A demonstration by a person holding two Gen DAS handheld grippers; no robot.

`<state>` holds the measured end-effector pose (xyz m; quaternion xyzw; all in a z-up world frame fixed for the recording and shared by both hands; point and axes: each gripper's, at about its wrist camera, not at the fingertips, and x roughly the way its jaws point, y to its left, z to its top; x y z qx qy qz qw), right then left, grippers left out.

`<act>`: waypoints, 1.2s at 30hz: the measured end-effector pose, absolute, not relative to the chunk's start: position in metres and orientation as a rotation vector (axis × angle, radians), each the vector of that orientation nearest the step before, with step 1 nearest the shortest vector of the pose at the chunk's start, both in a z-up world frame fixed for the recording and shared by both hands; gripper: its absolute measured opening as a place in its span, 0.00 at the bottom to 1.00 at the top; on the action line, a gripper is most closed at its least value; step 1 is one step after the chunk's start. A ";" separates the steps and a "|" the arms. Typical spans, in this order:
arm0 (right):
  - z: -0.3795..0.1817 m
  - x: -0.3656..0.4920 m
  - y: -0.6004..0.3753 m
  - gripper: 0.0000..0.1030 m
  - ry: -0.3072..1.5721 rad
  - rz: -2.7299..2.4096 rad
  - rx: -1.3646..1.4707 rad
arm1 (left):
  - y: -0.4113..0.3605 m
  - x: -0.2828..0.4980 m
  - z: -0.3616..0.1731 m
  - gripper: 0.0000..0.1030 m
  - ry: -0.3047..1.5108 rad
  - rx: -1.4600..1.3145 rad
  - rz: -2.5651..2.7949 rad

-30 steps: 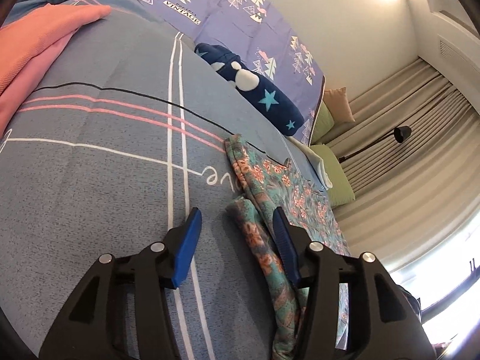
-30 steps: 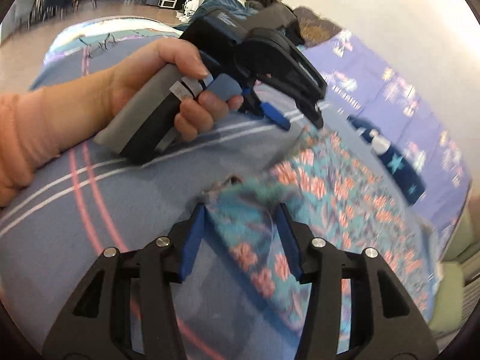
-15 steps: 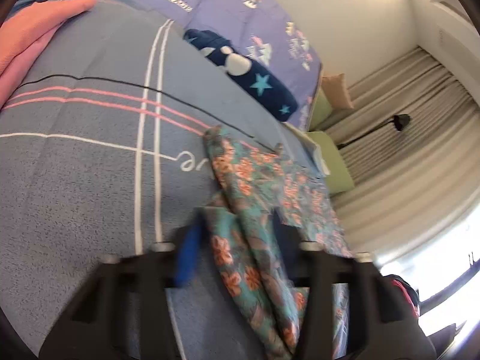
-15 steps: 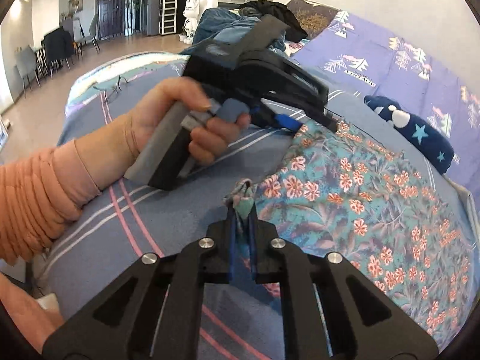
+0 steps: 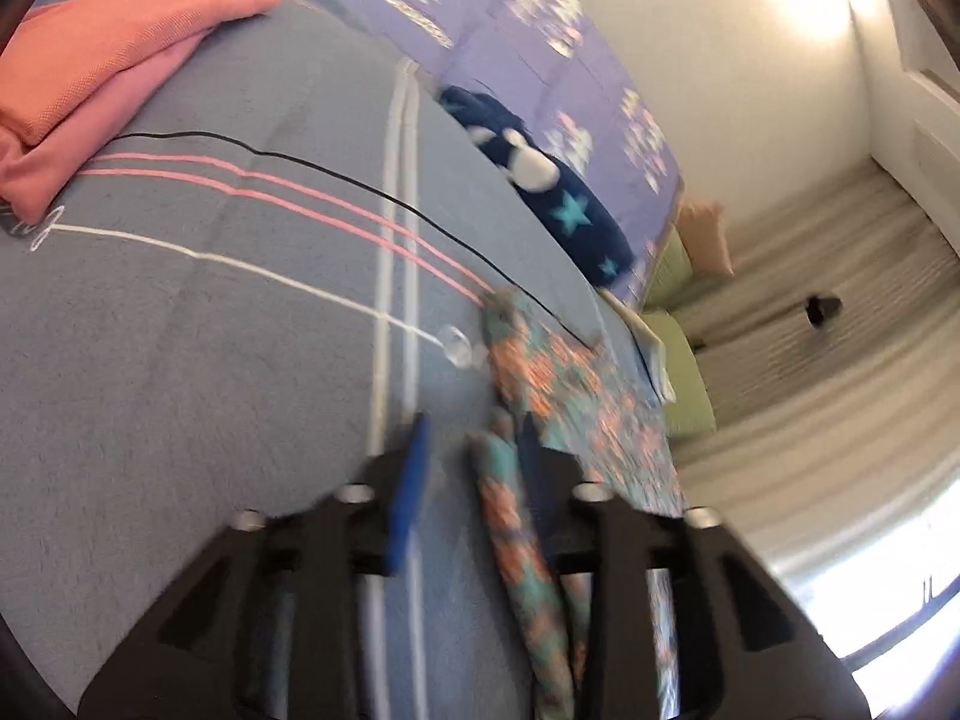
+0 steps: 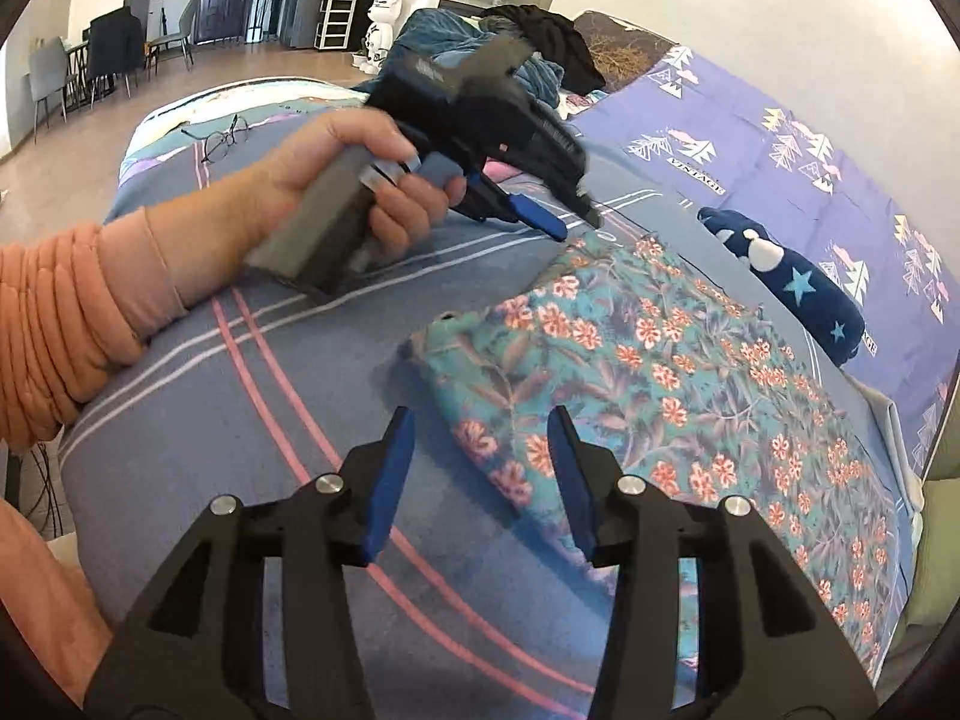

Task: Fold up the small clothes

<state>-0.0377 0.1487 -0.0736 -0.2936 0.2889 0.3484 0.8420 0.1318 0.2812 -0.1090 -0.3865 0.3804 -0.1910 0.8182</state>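
Observation:
A teal floral garment point(image 6: 660, 372) lies spread on the grey-blue striped bedspread point(image 6: 252, 432). My right gripper point(image 6: 483, 468) is open and empty, just above the garment's near corner. My left gripper point(image 5: 474, 468) is open; the garment's edge point(image 5: 510, 516) lies between its fingers, ungripped. In the right wrist view the left gripper point(image 6: 564, 222) is held by a hand in an orange sleeve, above the garment's far-left corner.
Folded pink and orange clothes point(image 5: 102, 72) lie at the far left of the bed. A navy star-print plush point(image 6: 792, 282) lies by the purple pillow cover point(image 6: 798, 138). Glasses point(image 6: 222, 138) sit near the bed's far edge. Curtains point(image 5: 840, 360) and a green cushion point(image 5: 684, 378) lie beyond.
My right gripper was shut on the garment's corner half a second ago; it has let go and opened. The corner now lies flat. The left gripper has shifted, its view blurred.

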 end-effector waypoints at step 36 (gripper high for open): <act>-0.070 -0.011 0.163 0.09 0.660 0.699 -0.423 | 0.223 0.150 -0.094 0.10 0.907 -0.599 -0.406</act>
